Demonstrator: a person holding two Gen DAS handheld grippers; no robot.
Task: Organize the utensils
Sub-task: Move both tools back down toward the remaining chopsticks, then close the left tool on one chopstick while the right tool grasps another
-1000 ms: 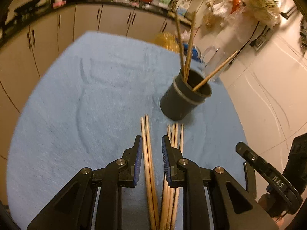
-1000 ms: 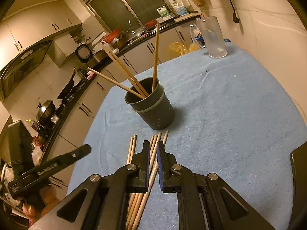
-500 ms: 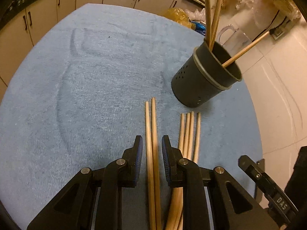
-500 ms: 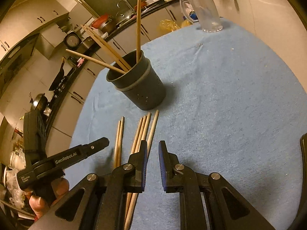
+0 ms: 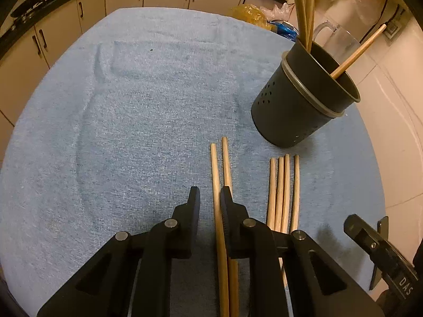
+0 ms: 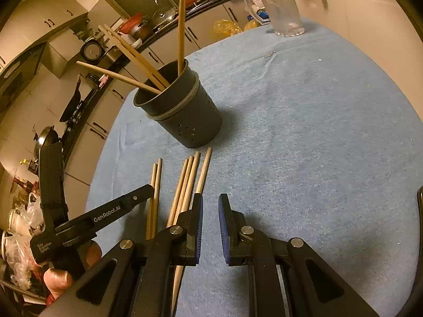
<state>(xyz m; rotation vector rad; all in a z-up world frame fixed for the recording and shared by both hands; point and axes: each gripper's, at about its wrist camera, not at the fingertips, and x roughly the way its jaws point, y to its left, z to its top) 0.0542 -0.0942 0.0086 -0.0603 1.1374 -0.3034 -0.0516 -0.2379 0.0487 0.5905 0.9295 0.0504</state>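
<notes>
My left gripper (image 5: 208,198) was spread around one chopstick (image 5: 217,198), not pinching. My right gripper (image 6: 210,206) was spread, with nothing between.

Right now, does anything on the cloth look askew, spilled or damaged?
Nothing stands out. Six chopsticks lie roughly parallel on the cloth, a pair apart from four, near the upright holder. No spill or damage shows.

Desk under a blue towel (image 5: 132,121), dark perforated holder (image 5: 298,111) standing at right, two chopsticks (image 5: 215,174) lying at centre, four more chopsticks (image 5: 283,185) beside them at right, clear jug (image 6: 283,8) upper right.
</notes>
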